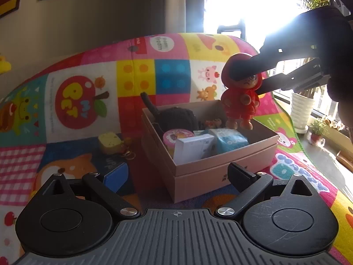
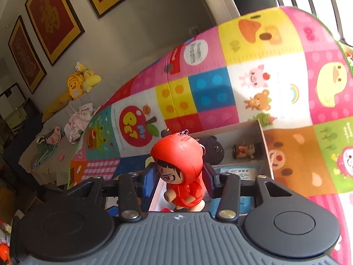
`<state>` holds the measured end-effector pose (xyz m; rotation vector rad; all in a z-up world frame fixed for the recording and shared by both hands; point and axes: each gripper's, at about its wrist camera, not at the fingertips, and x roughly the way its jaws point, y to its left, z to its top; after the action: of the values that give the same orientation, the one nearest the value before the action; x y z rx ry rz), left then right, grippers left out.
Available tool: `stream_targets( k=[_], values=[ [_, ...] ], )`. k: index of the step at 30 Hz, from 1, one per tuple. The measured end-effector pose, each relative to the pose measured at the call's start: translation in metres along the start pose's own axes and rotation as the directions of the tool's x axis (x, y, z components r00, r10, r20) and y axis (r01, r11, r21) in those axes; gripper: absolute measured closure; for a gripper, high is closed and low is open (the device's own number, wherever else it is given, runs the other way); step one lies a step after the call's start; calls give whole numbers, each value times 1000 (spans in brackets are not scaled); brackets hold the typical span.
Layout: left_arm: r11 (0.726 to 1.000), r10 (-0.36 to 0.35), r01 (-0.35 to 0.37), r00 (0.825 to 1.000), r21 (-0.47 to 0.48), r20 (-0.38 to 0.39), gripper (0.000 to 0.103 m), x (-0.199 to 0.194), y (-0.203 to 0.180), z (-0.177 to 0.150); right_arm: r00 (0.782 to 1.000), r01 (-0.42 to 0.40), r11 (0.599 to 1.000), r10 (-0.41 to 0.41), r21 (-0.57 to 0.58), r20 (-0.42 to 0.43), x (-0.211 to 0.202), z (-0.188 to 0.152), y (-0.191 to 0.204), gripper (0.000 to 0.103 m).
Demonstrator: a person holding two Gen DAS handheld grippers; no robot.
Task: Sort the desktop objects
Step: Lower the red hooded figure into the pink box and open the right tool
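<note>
A red-hooded doll figurine [image 2: 183, 172] hangs in my right gripper [image 2: 179, 180], whose blue pads are shut on its head. In the left wrist view the same red-hooded doll [image 1: 241, 95] is held above the far right corner of an open beige cardboard box [image 1: 220, 167]. The box holds a black plush [image 1: 176, 117], a round pink tin [image 1: 176, 135], a white packet [image 1: 193, 148] and a light blue pouch [image 1: 229, 140]. My left gripper [image 1: 176, 176] stands open just in front of the box, with nothing between its fingers.
A colourful cartoon play mat [image 1: 92, 101] covers the surface. A yellow cheese-shaped keychain [image 1: 111, 143] and a blue-edged dark item [image 1: 117, 174] lie left of the box. Potted plants [image 1: 317, 130] stand by the window at right. A couch with yellow plush toys [image 2: 79, 84] is at left.
</note>
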<state>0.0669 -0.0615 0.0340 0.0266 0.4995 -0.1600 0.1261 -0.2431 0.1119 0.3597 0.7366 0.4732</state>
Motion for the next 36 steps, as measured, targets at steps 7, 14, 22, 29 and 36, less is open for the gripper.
stream_targets(
  k=[7, 14, 22, 29, 36],
  values=[
    [998, 1, -4, 998, -61, -55, 3, -7, 19, -19, 993, 43, 993, -30, 110, -115, 56, 2, -22, 58],
    [994, 14, -23, 997, -105, -79, 2, -12, 33, -29, 971, 220, 975, -215, 37, -108, 89, 7, -43, 57],
    [990, 21, -35, 994, -137, -103, 2, -17, 42, -36, 967, 230, 972, -221, 58, -125, 89, 9, -39, 57],
    [989, 12, -28, 994, -144, -112, 2, -16, 42, -38, 975, 222, 962, -216, 157, -55, 96, 50, -70, 56],
    [989, 2, -19, 993, -149, -115, 1, -19, 42, -39, 971, 237, 966, -240, 103, 9, 95, 58, -68, 47]
  ],
)
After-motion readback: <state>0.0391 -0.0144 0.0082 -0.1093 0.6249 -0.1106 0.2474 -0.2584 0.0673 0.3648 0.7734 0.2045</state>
